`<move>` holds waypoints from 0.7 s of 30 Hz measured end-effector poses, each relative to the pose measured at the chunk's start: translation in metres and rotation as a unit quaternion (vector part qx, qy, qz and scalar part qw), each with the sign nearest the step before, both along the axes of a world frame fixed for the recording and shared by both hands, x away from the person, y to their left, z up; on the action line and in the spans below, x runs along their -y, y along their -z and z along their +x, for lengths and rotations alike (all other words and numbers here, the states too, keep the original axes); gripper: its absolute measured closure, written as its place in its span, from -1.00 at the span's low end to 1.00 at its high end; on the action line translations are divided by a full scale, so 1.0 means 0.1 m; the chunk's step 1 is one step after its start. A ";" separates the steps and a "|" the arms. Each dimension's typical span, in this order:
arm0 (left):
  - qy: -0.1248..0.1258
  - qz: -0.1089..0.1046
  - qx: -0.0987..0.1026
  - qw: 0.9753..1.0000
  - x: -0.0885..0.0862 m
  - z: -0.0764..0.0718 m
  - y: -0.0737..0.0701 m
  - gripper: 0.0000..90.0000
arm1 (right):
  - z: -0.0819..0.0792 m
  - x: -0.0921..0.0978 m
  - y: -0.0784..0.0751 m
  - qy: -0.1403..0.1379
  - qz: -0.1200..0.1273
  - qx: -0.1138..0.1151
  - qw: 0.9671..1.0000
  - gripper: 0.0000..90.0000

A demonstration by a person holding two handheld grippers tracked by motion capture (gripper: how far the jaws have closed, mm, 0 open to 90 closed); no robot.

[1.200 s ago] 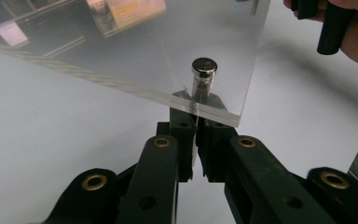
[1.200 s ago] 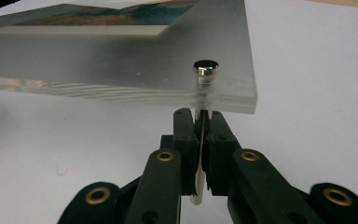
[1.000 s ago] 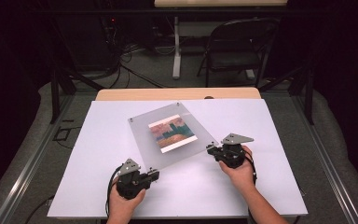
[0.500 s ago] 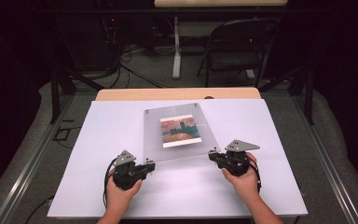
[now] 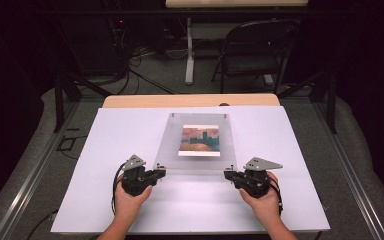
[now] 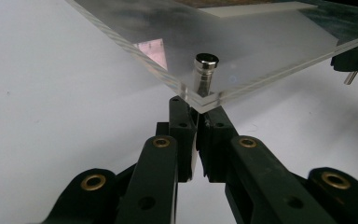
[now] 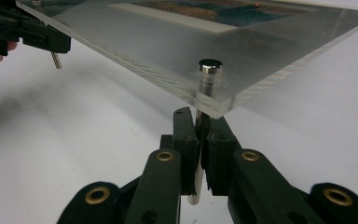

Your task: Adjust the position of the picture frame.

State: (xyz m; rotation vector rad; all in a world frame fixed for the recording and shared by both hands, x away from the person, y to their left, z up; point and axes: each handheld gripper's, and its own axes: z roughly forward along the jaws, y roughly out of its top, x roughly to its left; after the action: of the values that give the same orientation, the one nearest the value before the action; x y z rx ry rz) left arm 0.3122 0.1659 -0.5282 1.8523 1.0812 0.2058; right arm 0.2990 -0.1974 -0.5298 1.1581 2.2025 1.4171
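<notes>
Acrylic frame [image 5: 196,142] sits square mid-table [image 5: 130,210], print [image 5: 198,141] at its centre. My left gripper [image 5: 161,172] is at the frame's near-left corner, jaws pinched tight on the standoff pin [image 6: 205,74] under that corner. My right gripper [image 5: 228,174] is at the near-right corner, jaws clamped on its standoff pin [image 7: 209,79]. Near edge looks lifted off the table.

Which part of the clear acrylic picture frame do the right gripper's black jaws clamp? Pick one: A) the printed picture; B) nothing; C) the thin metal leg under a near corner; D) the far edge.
C: in the right gripper view, the right gripper is shut on the thin metal leg beneath the clear acrylic picture frame.
</notes>
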 end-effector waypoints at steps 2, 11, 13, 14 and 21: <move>0.004 0.001 0.000 1.000 0.01 0.01 0.01 0.88 | 0.00 0.01 0.01 0.002 0.000 0.000 1.000 0.89; -0.011 0.002 -0.004 1.000 0.03 0.11 0.06 0.87 | 0.08 -0.01 0.06 0.014 -0.006 -0.004 1.000 0.89; -0.014 -0.002 -0.005 1.000 0.03 0.13 0.08 0.87 | 0.11 -0.02 0.08 0.016 -0.006 -0.005 1.000 0.89; -0.014 -0.002 -0.005 1.000 0.03 0.13 0.08 0.87 | 0.13 -0.02 0.08 0.019 -0.009 -0.003 1.000 0.89; -0.012 -0.001 0.006 1.000 0.11 0.13 0.08 0.88 | 0.26 0.04 0.10 0.036 -0.007 0.001 0.999 0.89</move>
State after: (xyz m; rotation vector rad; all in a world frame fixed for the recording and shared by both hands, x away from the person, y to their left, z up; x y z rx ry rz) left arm 0.3251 0.1546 -0.5359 1.8357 1.0947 0.2303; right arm 0.3250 -0.2014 -0.5399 1.2185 2.1432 1.3698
